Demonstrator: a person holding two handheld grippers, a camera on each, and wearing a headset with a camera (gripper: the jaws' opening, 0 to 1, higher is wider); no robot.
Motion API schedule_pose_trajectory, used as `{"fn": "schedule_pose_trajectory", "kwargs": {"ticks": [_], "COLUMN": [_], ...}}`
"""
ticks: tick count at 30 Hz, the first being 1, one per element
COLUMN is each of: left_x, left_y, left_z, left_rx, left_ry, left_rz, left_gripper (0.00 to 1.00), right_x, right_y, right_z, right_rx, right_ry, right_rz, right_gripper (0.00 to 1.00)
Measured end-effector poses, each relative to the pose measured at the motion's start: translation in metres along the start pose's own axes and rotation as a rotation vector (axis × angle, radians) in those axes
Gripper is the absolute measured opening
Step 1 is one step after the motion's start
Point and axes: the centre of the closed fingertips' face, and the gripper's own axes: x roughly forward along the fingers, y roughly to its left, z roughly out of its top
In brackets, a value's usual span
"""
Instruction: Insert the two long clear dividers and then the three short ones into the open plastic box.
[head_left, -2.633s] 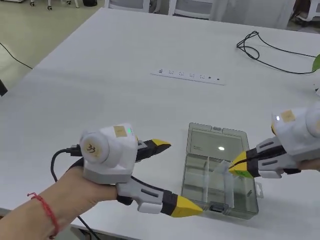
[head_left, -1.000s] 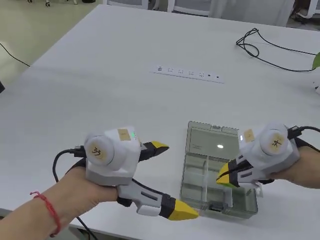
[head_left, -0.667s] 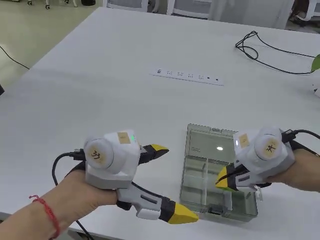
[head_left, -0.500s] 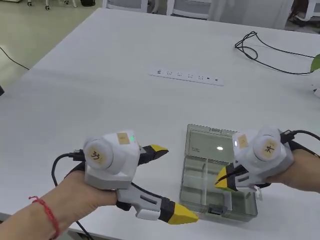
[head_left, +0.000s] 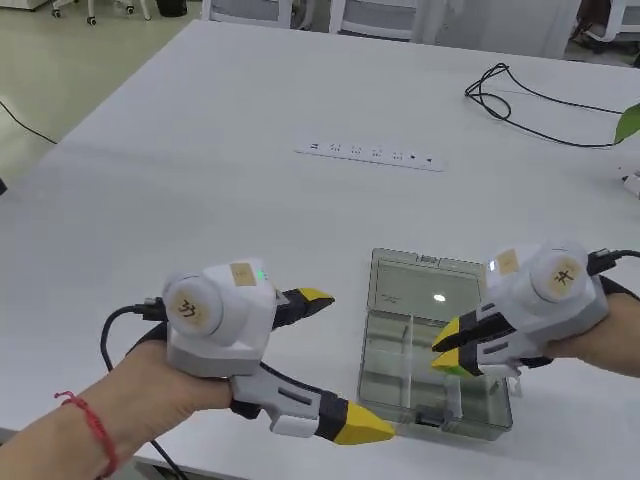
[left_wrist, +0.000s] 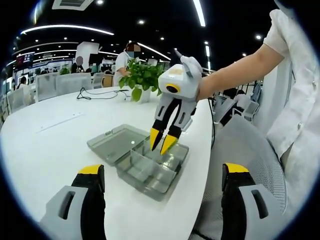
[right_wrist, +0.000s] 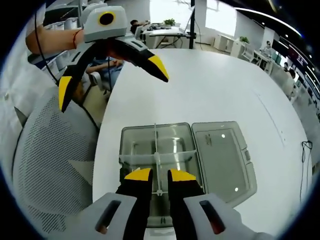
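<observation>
Right gripper (right_wrist: 160, 176) jaws slightly parted, straddling upright divider (right_wrist: 155, 140) in box (right_wrist: 220, 155) under tips. Left gripper (head_left: 340, 364) spread wide, just beside box.

Plastic box (head_left: 385, 372): smoky clear plastic, glossy, under the right gripper (head_left: 444, 347) jaws.
Dividers (right_wrist: 155, 142): clear glossy plastic, just ahead of those jaws.
Table (head_left: 200, 150): white, smooth, matt.
Left gripper (head_left: 350, 365): smooth white plastic shell, yellow jaw tips.
</observation>
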Motion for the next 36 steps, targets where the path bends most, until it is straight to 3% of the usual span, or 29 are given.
{"fn": "schedule_pose_trajectory", "kwargs": {"ticks": [9,18,24,36], "left_x": [0.000,-0.001,-0.001,0.000], "left_y": [-0.002,-0.002,-0.002,-0.004], "left_z": [0.002,0.002,0.002,0.002], "left_rx": [0.001,0.002,0.000,-0.001], "left_ry": [-0.004,-0.002,0.001,0.004], "left_rz": [-0.001,0.001,0.002,-0.006], "left_gripper": [1.00,1.00,1.00,1.00], "right_x": [-0.033,-0.060,-0.078,-0.107], "right_y": [-0.002,0.003,0.006,0.001], "right_z": [0.003,-0.013,-0.035,-0.100], "right_rx": [0.042,0.079,0.110,0.170], "right_ry": [-0.061,-0.074,-0.050,0.048], "right_rz": [-0.045,-0.079,-0.097,-0.127], "right_gripper": [0.23,0.31,0.36,0.44]}}
